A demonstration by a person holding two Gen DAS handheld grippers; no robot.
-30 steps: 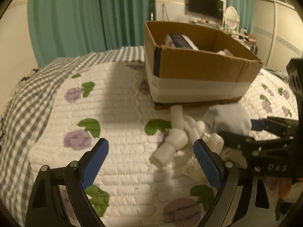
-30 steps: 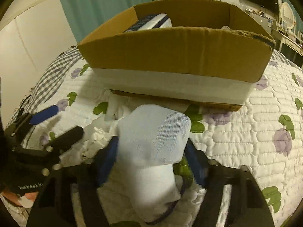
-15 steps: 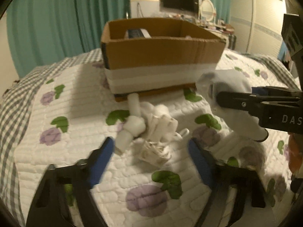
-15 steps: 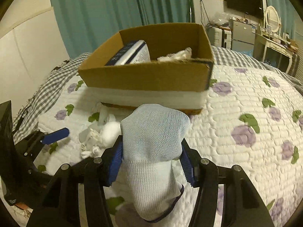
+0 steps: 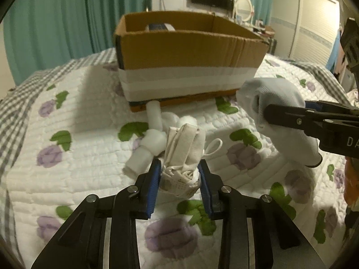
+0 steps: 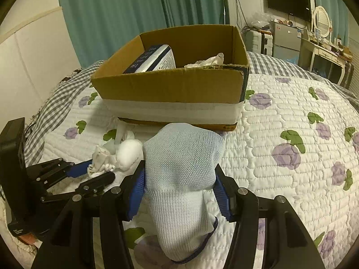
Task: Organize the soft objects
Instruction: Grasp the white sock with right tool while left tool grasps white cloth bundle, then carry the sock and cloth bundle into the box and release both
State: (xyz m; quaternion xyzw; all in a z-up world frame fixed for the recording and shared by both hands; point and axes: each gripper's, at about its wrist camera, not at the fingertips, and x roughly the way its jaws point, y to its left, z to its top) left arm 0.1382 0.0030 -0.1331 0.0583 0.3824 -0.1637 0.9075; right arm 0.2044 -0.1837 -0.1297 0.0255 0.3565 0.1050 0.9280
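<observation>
We see a bed covered with a white quilt (image 5: 94, 103) printed with purple flowers and green leaves, over a grey checked blanket (image 6: 58, 107). Toward the far side of the bed sits an open cardboard box (image 5: 190, 51) with a white band around its lower half. Inside the box lie a blue and white packet (image 6: 154, 59) at the left and a crumpled white cloth (image 6: 208, 61) at the right.

Our left gripper (image 5: 179, 179) has its blue-padded fingers (image 5: 153, 183) closed most of the way on a rolled cream cloth bundle (image 5: 184, 152), which rests on the quilt near the front of the box. Just left of the bundle, touching it, lie white foam tubes (image 5: 152, 132), and white cotton balls (image 5: 186, 120) sit just behind it, between the bundle and the box.

Our right gripper (image 6: 179, 192) pinches a pale blue and white sock (image 6: 181, 174) between its fingers (image 6: 135, 192), which are partly open around the thick fabric. The sock stands upright, its mesh toe end pointing up and its cuff hanging down toward the quilt. It is held to the right of the bundle and in front of the box.

Teal curtains (image 6: 139, 11) hang behind the bed. A dark television (image 6: 288, 1) is mounted on the far wall at the right.
</observation>
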